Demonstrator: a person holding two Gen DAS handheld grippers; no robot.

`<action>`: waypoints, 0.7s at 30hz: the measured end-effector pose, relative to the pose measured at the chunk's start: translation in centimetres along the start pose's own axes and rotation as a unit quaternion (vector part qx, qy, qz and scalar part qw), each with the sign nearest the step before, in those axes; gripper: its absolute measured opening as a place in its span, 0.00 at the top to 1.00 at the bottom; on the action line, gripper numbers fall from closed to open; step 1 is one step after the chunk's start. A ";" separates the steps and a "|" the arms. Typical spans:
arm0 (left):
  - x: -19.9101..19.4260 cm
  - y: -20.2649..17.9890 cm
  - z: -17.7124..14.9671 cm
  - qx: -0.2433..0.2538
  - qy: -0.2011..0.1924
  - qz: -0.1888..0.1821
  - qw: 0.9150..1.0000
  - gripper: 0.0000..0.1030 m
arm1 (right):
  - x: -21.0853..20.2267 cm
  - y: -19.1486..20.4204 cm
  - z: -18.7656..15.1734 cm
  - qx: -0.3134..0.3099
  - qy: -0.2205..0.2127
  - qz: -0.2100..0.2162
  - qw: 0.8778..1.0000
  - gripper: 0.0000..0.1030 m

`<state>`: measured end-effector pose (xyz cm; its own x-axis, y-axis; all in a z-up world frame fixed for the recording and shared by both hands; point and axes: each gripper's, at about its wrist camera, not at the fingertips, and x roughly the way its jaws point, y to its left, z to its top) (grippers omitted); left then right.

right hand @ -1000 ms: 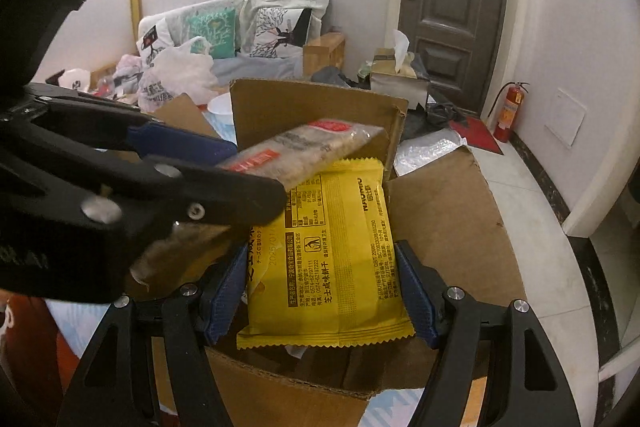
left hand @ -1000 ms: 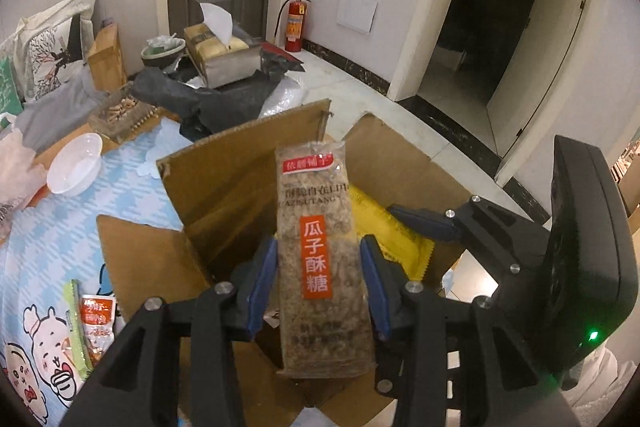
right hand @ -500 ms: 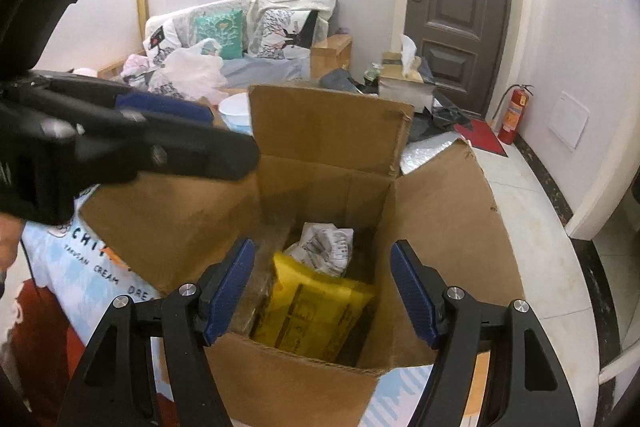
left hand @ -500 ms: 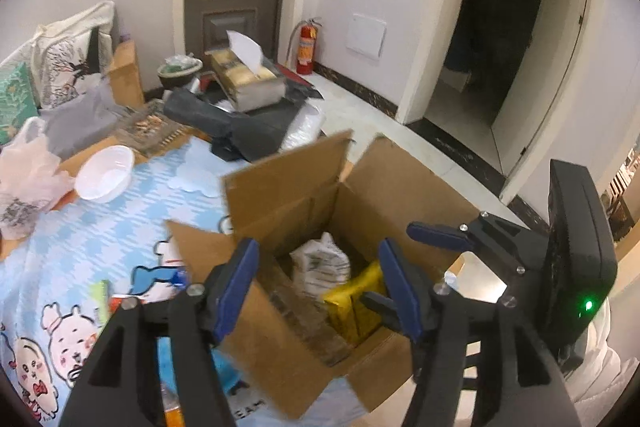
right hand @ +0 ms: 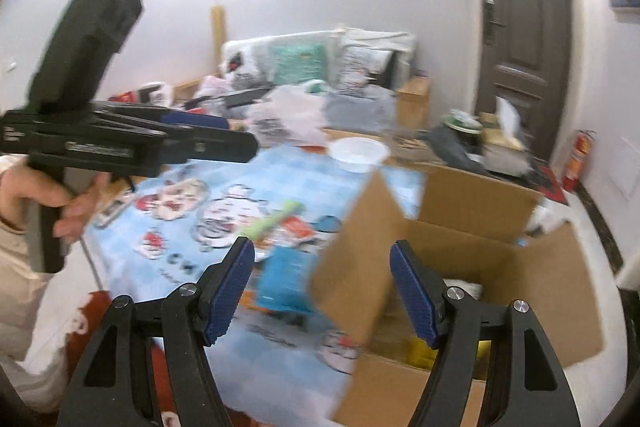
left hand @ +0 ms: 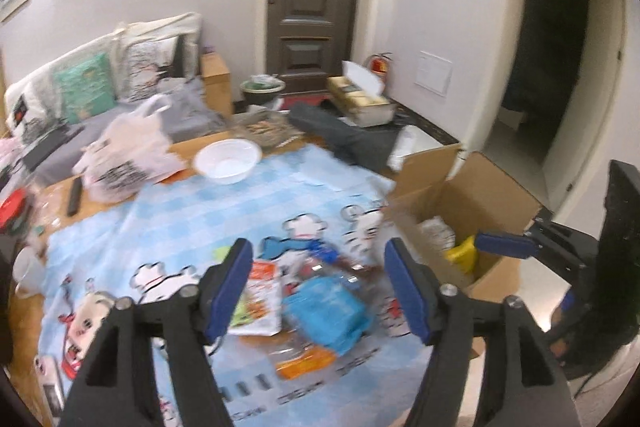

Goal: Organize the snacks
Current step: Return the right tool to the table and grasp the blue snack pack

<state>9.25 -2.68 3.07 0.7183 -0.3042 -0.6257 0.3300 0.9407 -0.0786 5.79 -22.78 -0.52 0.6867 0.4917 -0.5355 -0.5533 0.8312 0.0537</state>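
My left gripper (left hand: 318, 277) hangs over loose snacks on the blue cartoon tablecloth (left hand: 200, 211); its jaws are opening with nothing between them. Below it lie a blue packet (left hand: 324, 311), a white-and-orange packet (left hand: 262, 301) and an orange packet (left hand: 306, 363). My right gripper (right hand: 322, 283) is open and empty, above the left flap of the open cardboard box (right hand: 472, 203). A yellow packet (left hand: 464, 255) and a white packet (left hand: 436, 231) lie in the box (left hand: 480, 195). The right wrist view also shows the blue packet (right hand: 286, 283) and a green stick packet (right hand: 276, 221).
A white bowl (left hand: 228, 161), a white plastic bag (left hand: 128, 155), a dark remote (left hand: 74, 193) and a mug (left hand: 28, 273) sit on the far and left parts of the table. A hand (right hand: 52, 195) holds the left gripper. A sofa with cushions (left hand: 84, 87) stands behind.
The seed-candy bar left my left gripper and the yellow packet left my right one; both are in the box. Both grippers swung left toward the tablecloth snacks. The left jaws spread wider.
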 end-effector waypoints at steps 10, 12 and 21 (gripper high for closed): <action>1.5 7.6 -6.9 -0.046 0.025 0.030 0.998 0.23 | 5.4 8.7 -0.8 -0.052 0.043 0.055 0.996 0.35; 2.3 8.3 -8.1 -0.053 0.032 0.029 0.998 0.23 | 6.8 9.4 -1.4 -0.049 0.058 0.060 0.995 0.35; 7.3 9.4 -11.3 -0.073 0.067 -0.007 0.995 0.23 | 14.7 6.4 -4.6 -0.009 0.115 -0.041 0.992 0.35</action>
<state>10.61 5.62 -11.02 0.6225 -0.3041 -0.7212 0.2398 0.9512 -0.1941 10.18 -11.48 -11.91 0.6048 0.3481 -0.7163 -0.5095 0.8604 -0.0121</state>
